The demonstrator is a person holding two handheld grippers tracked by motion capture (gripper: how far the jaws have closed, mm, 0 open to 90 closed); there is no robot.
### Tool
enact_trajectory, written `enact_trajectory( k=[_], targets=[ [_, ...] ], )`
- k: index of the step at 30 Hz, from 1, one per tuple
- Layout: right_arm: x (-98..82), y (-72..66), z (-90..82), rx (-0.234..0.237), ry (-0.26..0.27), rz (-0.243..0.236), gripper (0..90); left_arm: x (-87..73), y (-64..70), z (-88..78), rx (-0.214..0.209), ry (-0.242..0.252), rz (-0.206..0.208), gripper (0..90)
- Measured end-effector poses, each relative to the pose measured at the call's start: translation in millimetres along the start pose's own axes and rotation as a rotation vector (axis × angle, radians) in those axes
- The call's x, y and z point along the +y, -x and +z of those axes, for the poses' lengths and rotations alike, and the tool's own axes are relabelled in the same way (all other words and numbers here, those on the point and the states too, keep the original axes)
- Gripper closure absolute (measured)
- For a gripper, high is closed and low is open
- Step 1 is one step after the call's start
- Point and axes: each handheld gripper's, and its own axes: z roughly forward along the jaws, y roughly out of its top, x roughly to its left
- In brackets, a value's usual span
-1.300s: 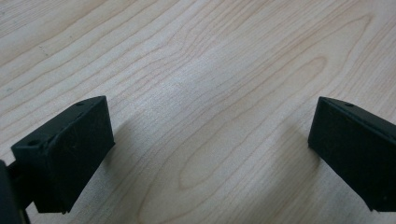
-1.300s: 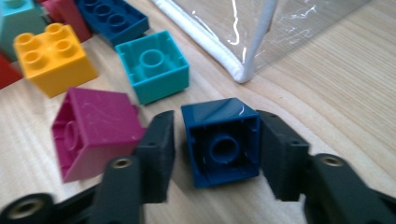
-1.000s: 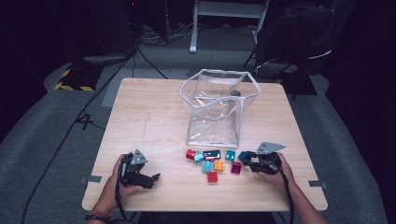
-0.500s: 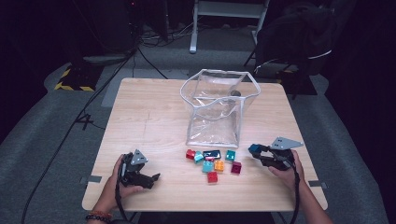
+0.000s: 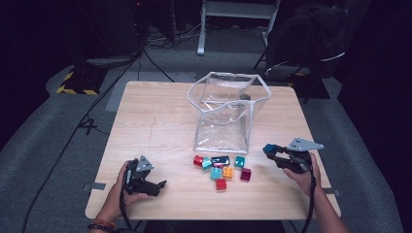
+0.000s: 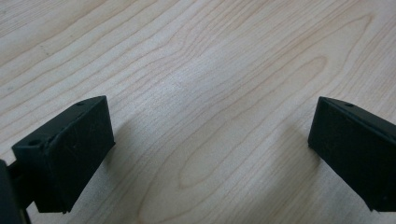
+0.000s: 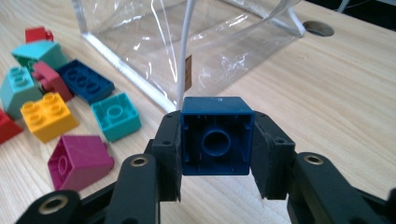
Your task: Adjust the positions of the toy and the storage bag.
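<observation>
A dark room with cables on a grey floor (image 5: 58, 145) is seen around the pale wooden surface (image 5: 155, 126), on which a clear plastic bag (image 5: 226, 114) stands open behind a cluster of loose bricks (image 5: 221, 167). The right claw (image 7: 217, 154) is closed on a blue brick (image 7: 217, 135), held above the surface right of the cluster; the left claw (image 6: 205, 154) is held open and empty near bare wood. The soft bag rim could be caught or folded by the brick, so that it is dropped outside.

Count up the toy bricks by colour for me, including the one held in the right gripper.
Red bricks: 2
Teal bricks: 3
Pink bricks: 2
Yellow brick: 1
Loose dark blue brick: 1
Held blue brick: 1
Total: 10
</observation>
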Motion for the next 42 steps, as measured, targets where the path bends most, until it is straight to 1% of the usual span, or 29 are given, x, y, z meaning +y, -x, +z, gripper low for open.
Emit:
enact_trajectory(
  k=[1, 2, 3, 6, 7, 8, 10, 11, 12, 13, 15, 17, 20, 22, 24, 25, 27, 28, 30, 31, 33, 36, 37, 38, 39, 42],
  targets=[
    [4.0, 1.8, -3.2, -0.005, 0.015, 0.009, 59.3, -0.2, 0.5, 0.0, 0.000, 0.001, -0.005, 0.5],
    [5.9, 2.9, -5.2, -0.007, 0.023, 0.015, 59.3, -0.1, 0.2, -0.1, 0.001, 0.000, -0.002, 0.5],
    [5.9, 2.9, -5.2, -0.007, 0.023, 0.015, 59.3, -0.1, 0.2, 0.0, 0.000, 0.000, -0.002, 0.5],
    [13.1, 5.7, -10.3, -0.018, 0.037, 0.018, 59.4, -0.1, 0.9, 0.1, -0.009, 0.000, 0.004, 0.5],
    [18.5, 7.9, -13.0, -0.022, 0.045, 0.022, 59.3, -0.1, 1.1, 0.2, -0.013, 0.000, 0.007, 0.5],
    [18.5, 7.9, -13.0, -0.022, 0.045, 0.022, 59.3, 0.0, 1.0, 0.2, -0.016, 0.000, 0.010, 0.5],
    [27.3, 10.0, -17.8, -0.031, 0.060, 0.014, 59.3, 0.3, 0.7, 0.4, -0.018, 0.000, 0.012, 0.3],
    [27.3, 10.0, -17.8, -0.031, 0.060, 0.014, 59.3, 0.4, 0.7, 0.7, -0.020, 0.000, 0.011, 0.3],
    [33.3, 11.0, -21.6, -0.043, 0.068, 0.008, 59.3, 0.4, 0.6, 0.7, -0.020, 0.001, 0.012, 0.2],
    [33.3, 11.0, -21.6, -0.043, 0.068, 0.008, 59.3, 0.4, 0.5, 0.5, -0.019, -0.001, 0.013, 0.2],
    [39.3, 11.5, -25.6, -0.045, 0.079, 0.012, 59.4, 0.3, 0.6, 0.6, -0.020, 0.000, 0.012, 0.3],
    [48.3, 10.7, -30.8, -0.071, 0.099, 0.002, 59.4, 0.4, 0.6, 0.6, -0.020, 0.000, 0.012, 0.3],
    [54.7, 11.2, -32.9, -0.077, 0.111, -0.002, 59.4, 0.4, 0.5, 0.6, -0.019, 0.000, 0.013, 0.3],
    [61.8, 11.9, -35.1, -0.085, 0.121, -0.006, 59.3, 0.4, 0.5, 0.6, -0.020, 0.000, 0.013, 0.3],
    [73.2, 12.5, -38.1, -0.092, 0.143, -0.010, 59.3, 0.3, 0.6, 0.6, -0.019, 0.000, 0.012, 0.3],
    [73.2, 12.5, -38.1, -0.092, 0.143, -0.010, 59.3, 0.3, 0.7, 0.7, -0.020, 0.001, 0.010, 0.3],
    [81.4, 12.5, -38.8, -0.097, 0.150, -0.016, 59.3, 0.4, 0.6, 0.7, -0.020, 0.001, 0.012, 0.3],
    [89.9, 12.0, -38.8, -0.097, 0.151, -0.024, 59.4, 0.4, 0.5, 0.6, -0.020, 0.000, 0.013, 0.3],
    [99.0, 11.5, -38.6, -0.098, 0.155, -0.031, 59.3, 0.4, 0.6, 0.6, -0.020, 0.000, 0.012, 0.2],
    [99.0, 11.5, -38.6, -0.098, 0.155, -0.031, 59.3, 0.4, 0.6, 0.6, -0.020, 0.000, 0.012, 0.2],
    [108.4, 10.3, -38.1, -0.108, 0.152, -0.047, 59.3, 0.3, 0.7, 0.6, -0.019, 0.000, 0.011, 0.3],
    [122.5, 8.8, -38.2, -0.091, 0.161, -0.053, 59.3, 0.0, 0.9, 0.3, -0.016, 0.001, 0.009, 0.4],
    [131.4, 7.7, -36.2, -0.096, 0.159, -0.060, 59.3, -0.1, 1.0, 0.2, -0.015, 0.001, 0.009, 0.5],
    [135.2, 7.5, -34.8, -0.095, 0.160, -0.062, 59.4, -0.1, 1.0, 0.2, -0.015, 0.001, 0.009, 0.5],
    [135.2, 7.5, -34.8, -0.095, 0.160, -0.062, 59.4, -0.1, 1.0, 0.2, -0.015, 0.001, 0.009, 0.5],
    [144.8, 6.6, -28.8, -0.104, 0.158, -0.071, 59.4, -0.1, 1.0, 0.2, -0.015, 0.001, 0.009, 0.5]
  ],
)
